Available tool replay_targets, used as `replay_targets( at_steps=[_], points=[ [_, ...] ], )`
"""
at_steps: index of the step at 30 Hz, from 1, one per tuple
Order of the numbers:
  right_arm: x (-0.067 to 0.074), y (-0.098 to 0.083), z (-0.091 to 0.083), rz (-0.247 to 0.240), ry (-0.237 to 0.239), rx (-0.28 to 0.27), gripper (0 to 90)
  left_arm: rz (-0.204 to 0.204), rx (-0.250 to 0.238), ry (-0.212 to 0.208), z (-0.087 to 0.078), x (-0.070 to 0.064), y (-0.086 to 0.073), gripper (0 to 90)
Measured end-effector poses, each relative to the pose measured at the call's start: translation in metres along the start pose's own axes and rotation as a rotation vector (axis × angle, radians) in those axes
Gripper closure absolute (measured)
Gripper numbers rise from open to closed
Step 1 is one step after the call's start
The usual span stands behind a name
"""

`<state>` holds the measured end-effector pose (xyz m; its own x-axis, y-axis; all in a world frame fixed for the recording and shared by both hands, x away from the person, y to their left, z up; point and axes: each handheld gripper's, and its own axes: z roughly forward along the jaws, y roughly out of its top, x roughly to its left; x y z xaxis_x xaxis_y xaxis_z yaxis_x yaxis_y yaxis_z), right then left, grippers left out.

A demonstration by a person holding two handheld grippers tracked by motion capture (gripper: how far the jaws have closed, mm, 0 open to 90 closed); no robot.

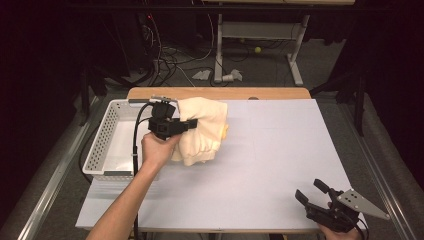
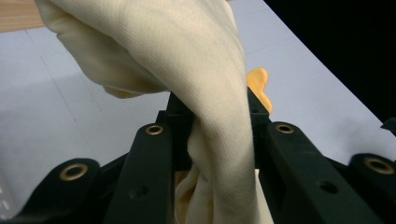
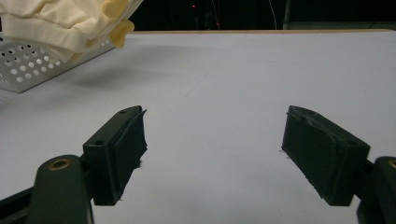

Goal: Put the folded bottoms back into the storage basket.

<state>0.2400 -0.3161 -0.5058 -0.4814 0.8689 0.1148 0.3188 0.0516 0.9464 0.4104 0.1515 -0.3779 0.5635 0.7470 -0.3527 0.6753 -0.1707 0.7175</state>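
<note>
Left tongs point(image 1: 192, 125) are clamped on a bunch of the cream garment point(image 1: 202, 130), holding it up off the counter point(image 1: 260, 160) just right of the white basket point(image 1: 107, 137). Looks like the pull-it-out-of-the-basket step. Right tongs point(image 1: 312, 192) sit wide open and empty at the near right corner. Next I'd guess: carry it right and lay it flat.

A: Cream cloth point(image 2: 205, 60) — soft knit, fine ribbed weave, matt.
B: Basket point(image 1: 102, 145) was perforated white plastic. Tabletop point(image 1: 260, 165) smooth, matt, pale; wood edge behind.
</note>
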Motion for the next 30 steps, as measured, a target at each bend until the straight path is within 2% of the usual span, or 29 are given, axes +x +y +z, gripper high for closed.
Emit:
replay_targets(
  at_steps=[30],
  points=[
    [0.0, 0.0, 0.0, -0.002, -0.004, 0.001, 22.0, -0.034, -0.071, 0.015, -0.045, 0.017, -0.003, 69.9]
  ],
)
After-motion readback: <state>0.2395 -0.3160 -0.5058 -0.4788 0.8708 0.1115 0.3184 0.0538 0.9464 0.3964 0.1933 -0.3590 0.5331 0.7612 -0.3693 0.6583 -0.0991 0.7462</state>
